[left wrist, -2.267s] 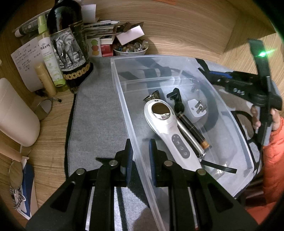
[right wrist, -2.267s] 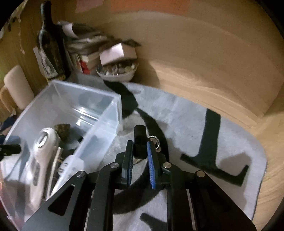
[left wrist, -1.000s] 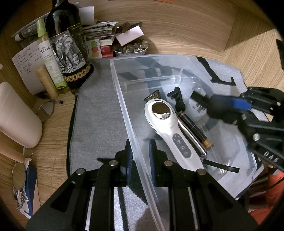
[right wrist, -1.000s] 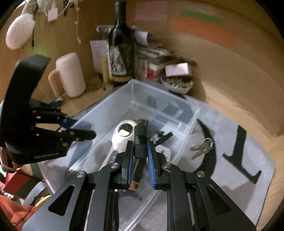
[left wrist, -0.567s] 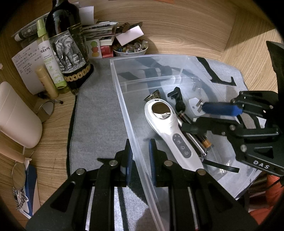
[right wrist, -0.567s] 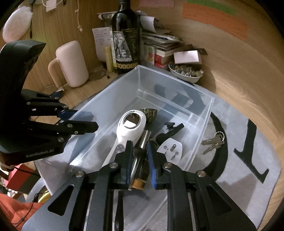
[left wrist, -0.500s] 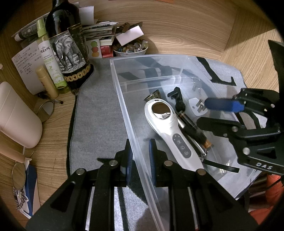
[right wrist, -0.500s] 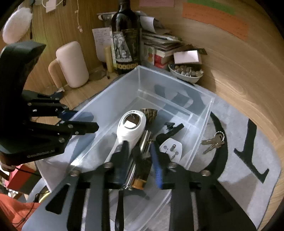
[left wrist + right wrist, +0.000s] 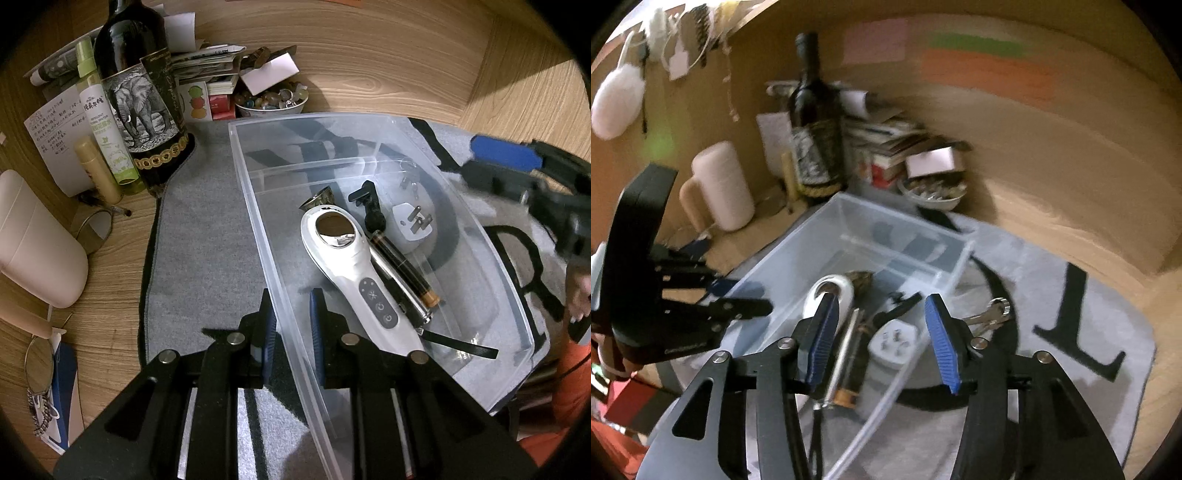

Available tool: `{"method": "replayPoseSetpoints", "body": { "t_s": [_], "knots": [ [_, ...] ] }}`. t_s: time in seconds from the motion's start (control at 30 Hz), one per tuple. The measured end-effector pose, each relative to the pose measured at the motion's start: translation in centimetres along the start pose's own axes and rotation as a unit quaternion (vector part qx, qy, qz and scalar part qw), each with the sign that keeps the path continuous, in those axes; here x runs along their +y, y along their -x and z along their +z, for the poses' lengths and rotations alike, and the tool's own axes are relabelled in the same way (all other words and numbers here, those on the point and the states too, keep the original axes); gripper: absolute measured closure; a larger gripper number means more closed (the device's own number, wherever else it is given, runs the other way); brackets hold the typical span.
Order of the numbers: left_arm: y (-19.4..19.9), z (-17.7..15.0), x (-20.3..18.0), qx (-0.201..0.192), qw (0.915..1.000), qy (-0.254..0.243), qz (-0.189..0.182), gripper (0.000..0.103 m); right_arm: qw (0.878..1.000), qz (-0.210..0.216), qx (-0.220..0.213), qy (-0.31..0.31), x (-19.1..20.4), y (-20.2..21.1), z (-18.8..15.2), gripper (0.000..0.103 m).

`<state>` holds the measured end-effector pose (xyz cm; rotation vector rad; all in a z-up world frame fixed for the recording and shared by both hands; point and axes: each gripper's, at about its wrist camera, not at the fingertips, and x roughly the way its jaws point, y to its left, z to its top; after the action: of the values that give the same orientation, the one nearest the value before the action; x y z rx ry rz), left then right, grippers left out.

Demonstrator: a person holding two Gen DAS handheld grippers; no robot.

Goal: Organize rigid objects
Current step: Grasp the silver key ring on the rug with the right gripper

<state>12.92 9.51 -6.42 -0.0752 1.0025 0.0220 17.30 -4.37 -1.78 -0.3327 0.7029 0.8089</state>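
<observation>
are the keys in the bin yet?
No, the keys lie on the grey mat outside the clear bin's wall.

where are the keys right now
In the right wrist view the keys lie on the grey mat, just outside the clear bin's right wall, beside the right gripper's right finger.

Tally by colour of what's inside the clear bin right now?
White: 2 - handheld device, plug adapter
Black or dark: 3 - small clip-like part, cylinder with orange end, flat strap
Brownish: 1 - small cone-shaped piece, partly hidden by the device
Total: 6 in the clear bin
</observation>
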Motion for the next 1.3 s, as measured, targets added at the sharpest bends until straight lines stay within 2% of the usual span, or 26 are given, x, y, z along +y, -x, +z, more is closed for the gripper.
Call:
{"method": "replayPoseSetpoints", "body": {
  "t_s": [0.1,0.27,0.47,0.8,1.3],
  "knots": [
    [0.0,0.0,0.0,0.000,1.0000,0.000,0.000,0.087,1.000,-0.012,-0.014,-0.015,-1.3,0.9,0.4,0.057],
    [0.0,0.0,0.0,0.000,1.0000,0.000,0.000,0.087,0.998,-0.037,-0.035,-0.039,-3.6,2.3,0.6,0.047],
    [0.0,0.0,0.0,0.000,1.0000,0.001,0.000,0.087,0.995,-0.065,-0.037,-0.068,-6.5,2.5,0.4,0.047],
    [0.0,0.0,-0.1,0.001,1.0000,0.002,-0.002,0.087,0.990,-0.067,0.031,-0.117,-9.5,-3.1,-1.1,0.047],
    [0.1,-0.1,-0.1,-0.001,1.0000,0.005,-0.004,0.087,0.980,-0.084,0.090,-0.154,-11.8,-10.0,-2.1,0.048]
  ]
}}
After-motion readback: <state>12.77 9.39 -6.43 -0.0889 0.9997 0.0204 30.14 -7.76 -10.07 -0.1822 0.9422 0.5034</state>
